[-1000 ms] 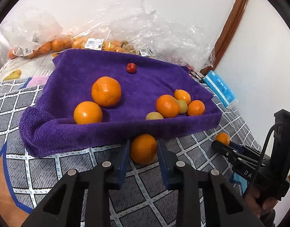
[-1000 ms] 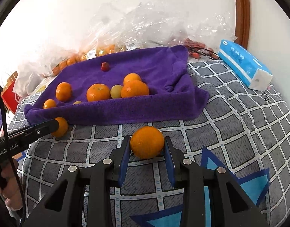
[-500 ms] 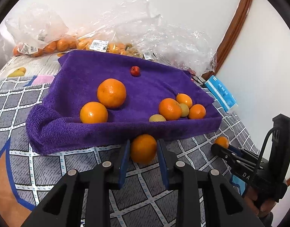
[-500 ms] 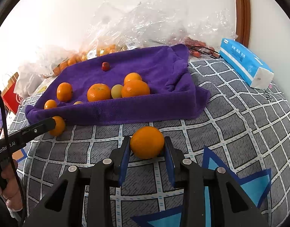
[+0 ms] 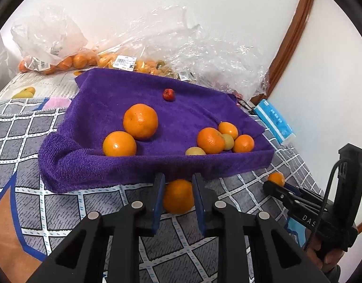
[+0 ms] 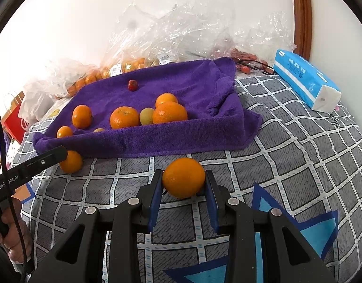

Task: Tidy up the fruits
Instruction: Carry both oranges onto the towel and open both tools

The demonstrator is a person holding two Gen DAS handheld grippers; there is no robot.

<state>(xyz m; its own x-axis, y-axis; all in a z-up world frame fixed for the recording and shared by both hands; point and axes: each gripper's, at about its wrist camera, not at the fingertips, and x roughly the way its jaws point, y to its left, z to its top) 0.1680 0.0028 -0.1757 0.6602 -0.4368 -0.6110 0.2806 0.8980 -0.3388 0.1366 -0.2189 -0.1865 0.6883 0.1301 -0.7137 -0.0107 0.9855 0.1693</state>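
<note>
Two oranges lie on the checkered bedspread in front of a purple towel (image 5: 192, 108). My left gripper (image 5: 178, 181) has its jaws closing, its blue pads pressing the sides of one orange (image 5: 178, 198) at the towel's front edge. My right gripper (image 6: 183, 173) is shut on the other orange (image 6: 183, 181), a little clear of the towel (image 6: 181, 80). On the towel lie a big orange (image 5: 140, 121), a smaller one (image 5: 119, 143), a cluster of mixed fruits (image 5: 210, 140) and a small red fruit (image 5: 168, 94). Each gripper shows from the side in the other's view.
Clear plastic bags (image 5: 62, 59) holding more fruit are piled against the wall behind the towel. A blue tissue pack (image 6: 306, 80) lies at the right by a wooden frame. A red paper bag (image 6: 14, 118) stands at the far left. The bedspread (image 6: 299, 165) stretches out to the right.
The left gripper's jaws have narrowed slightly onto the orange, which now sits a little lower between the fingers. The right gripper and its orange have not moved.
</note>
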